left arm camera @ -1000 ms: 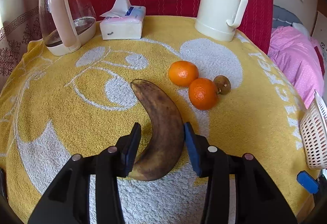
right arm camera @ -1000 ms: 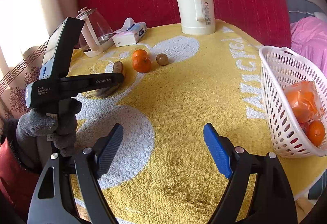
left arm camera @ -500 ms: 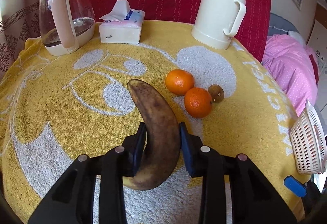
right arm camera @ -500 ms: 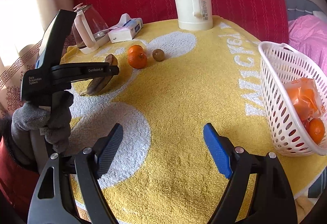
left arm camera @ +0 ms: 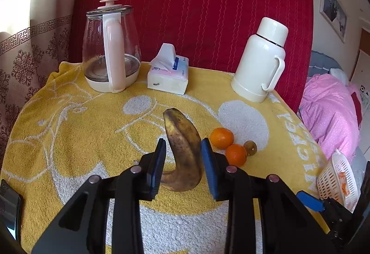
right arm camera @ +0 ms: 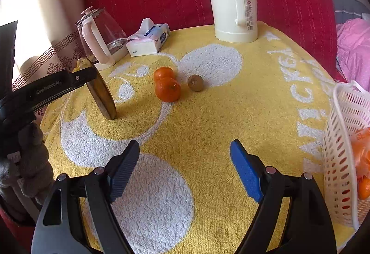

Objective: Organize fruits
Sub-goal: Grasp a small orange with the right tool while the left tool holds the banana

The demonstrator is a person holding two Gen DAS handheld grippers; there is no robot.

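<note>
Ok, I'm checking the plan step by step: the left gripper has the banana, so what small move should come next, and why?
Probably lift a little more, then carry it right toward the white basket. The left gripper is shut on the banana, but in the right wrist view its lower tip looks at or barely above the yellow towel, and the basket already holds oranges.

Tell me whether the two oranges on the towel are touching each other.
Touching. In the left wrist view the farther orange and the nearer orange press together with no towel visible between them; the right wrist view shows them overlapping.
</note>
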